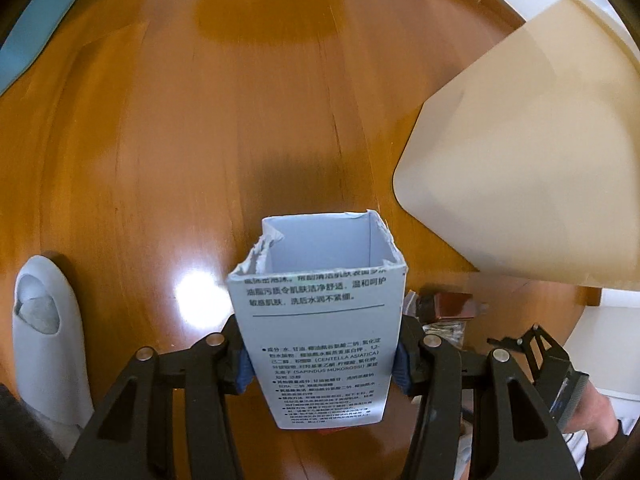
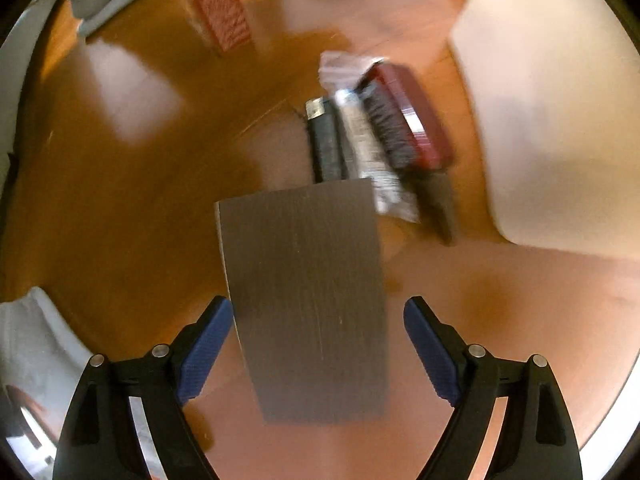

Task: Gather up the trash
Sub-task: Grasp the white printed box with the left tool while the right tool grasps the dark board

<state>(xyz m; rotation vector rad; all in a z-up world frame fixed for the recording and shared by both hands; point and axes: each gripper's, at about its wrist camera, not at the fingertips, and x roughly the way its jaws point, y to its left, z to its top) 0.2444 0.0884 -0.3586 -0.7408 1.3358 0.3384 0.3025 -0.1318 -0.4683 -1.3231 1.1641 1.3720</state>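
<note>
Between my left gripper's (image 1: pixel 322 364) blue pads sits a white carton (image 1: pixel 316 320), pinched on both sides, torn mouth facing away and nothing visible inside. Wooden table (image 1: pixel 160 140) spreads beneath it. Up to the right, a cream bin (image 1: pixel 520 168) leans in close, its inside hidden from me. A pale grey holder (image 1: pixel 44 340) with something wadded in it lies far left. Over on my right gripper (image 2: pixel 318 344), the jaws stand wide, a grey card box (image 2: pixel 308 300) between them with a gap at each pad. Beyond it, a cluster: dark tube (image 2: pixel 326 144), clear wrapper (image 2: pixel 368 140), red tin (image 2: pixel 412 116). Red packet (image 2: pixel 222 16) farther off, blurred.
</note>
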